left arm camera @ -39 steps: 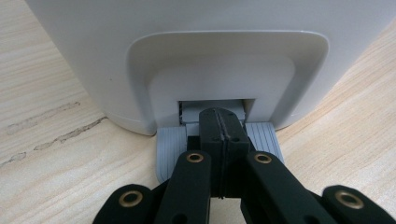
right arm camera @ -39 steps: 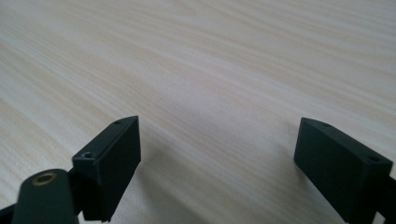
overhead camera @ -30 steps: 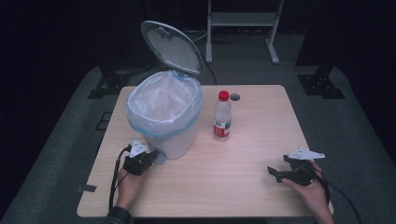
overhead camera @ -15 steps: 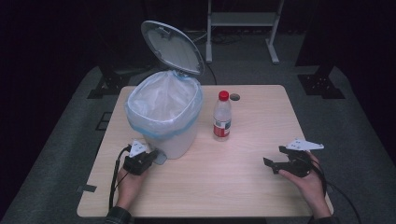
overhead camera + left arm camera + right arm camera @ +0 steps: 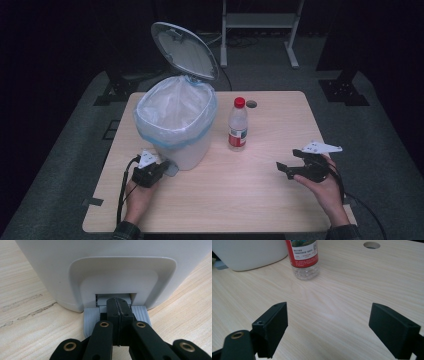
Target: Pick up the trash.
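Right gripper (image 5: 284, 169) moved left, jaws apart, left gripper (image 5: 117, 305) jaws together on bin pedal (image 5: 91, 317), lid (image 5: 185, 50) up

in the right gripper view the top edge cuts the water bottle (image 5: 305, 258) off above its red label, and the white bin (image 5: 249, 253) shows just its lower wall. in the left gripper view the closed left gripper (image 5: 117, 302) covers the middle of the grey pedal (image 5: 91, 321), and the label's print is too small to read.
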Demonstrator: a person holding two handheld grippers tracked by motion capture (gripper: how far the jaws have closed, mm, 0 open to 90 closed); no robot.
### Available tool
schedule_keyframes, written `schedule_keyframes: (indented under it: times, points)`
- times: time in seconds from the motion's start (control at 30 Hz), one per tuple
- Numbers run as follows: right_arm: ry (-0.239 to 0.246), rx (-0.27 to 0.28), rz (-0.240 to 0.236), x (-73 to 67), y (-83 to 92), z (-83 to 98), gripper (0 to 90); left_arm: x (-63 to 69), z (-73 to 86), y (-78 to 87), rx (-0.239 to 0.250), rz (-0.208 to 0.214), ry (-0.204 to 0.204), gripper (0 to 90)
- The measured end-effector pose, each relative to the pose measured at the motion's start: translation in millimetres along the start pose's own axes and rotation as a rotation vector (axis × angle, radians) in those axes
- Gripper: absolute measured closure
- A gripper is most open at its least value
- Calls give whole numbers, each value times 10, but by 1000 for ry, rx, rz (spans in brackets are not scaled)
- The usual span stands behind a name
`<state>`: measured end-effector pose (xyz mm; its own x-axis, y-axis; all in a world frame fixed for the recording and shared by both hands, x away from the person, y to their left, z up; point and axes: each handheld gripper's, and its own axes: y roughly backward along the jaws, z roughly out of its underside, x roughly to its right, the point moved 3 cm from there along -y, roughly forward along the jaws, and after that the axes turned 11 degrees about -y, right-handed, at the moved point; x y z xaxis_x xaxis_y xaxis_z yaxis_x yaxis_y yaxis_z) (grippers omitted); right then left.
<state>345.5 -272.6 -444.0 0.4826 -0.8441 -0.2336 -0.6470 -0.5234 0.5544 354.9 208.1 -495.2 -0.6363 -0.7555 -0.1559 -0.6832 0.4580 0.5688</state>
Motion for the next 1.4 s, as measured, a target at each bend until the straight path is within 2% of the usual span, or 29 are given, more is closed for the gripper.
schedule_keyframes:
  times: [0.8, 1.4]
  points:
    - [29, 13, -41, -164, -127, -238, 142, 0, 0, 0, 0, 0, 0, 900]
    - [57, 23, -65, -310, -285, -429, 148, 1, 0, 0, 0, -1, 1, 900]
